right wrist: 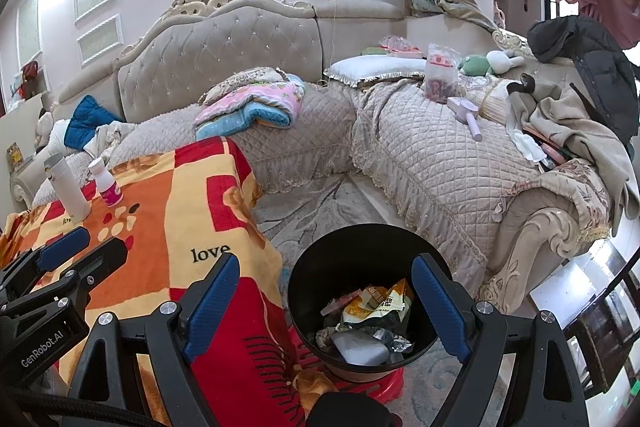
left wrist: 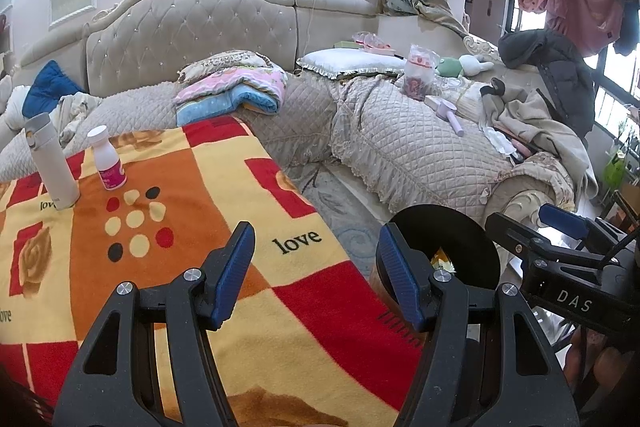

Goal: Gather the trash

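nearest you, the left gripper (left wrist: 316, 275) hung over the near right part of the blanket (left wrist: 168, 227), its fingers apart with nothing between them. the right gripper (right wrist: 326, 311) stood just beside it over the black bin (right wrist: 304, 291), jaws set wide and empty. the bin sat on the floor off the blanket's right edge and already held crumpled wrappers (right wrist: 376, 303): light, soft, crinkly stuff that would crush under a pinch. farther off, near the blanket's far left corner, stood a small white bottle (left wrist: 107, 159) with a pink label and, just left of it, a taller white flask (left wrist: 52, 163). if the bottle was trash, you would judge it light, stiff and smooth, apt to tip on soft cloth; you would best take it across the body, below the cap.
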### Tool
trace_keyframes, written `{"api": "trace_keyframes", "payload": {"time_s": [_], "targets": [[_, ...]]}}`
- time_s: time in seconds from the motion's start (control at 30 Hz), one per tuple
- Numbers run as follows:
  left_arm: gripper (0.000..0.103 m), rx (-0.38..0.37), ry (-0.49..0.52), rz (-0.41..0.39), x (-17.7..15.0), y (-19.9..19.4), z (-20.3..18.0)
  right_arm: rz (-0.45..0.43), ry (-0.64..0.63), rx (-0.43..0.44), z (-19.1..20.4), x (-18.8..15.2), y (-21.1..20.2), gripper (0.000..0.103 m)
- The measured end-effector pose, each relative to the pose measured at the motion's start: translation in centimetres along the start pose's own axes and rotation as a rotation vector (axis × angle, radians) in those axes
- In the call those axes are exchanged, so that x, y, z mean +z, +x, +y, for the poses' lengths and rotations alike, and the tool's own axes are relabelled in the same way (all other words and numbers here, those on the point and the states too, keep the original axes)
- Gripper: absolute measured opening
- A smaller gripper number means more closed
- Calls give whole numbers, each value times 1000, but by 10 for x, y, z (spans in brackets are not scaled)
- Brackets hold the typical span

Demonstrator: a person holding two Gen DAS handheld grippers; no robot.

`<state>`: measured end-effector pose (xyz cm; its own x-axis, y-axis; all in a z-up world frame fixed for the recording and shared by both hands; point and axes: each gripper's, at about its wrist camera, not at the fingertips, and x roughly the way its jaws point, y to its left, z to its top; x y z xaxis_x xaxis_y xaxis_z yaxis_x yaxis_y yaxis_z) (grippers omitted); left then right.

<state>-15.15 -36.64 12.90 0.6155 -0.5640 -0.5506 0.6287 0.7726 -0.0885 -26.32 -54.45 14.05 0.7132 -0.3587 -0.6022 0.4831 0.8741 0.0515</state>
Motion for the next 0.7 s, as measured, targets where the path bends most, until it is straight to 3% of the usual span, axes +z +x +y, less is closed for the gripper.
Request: {"api": "trace_keyframes", "payload": {"time_s": [0.7], "targets": [[64,0,5,16,-3,5,-1,23,1,-7,-1,-1,6,86]]}}
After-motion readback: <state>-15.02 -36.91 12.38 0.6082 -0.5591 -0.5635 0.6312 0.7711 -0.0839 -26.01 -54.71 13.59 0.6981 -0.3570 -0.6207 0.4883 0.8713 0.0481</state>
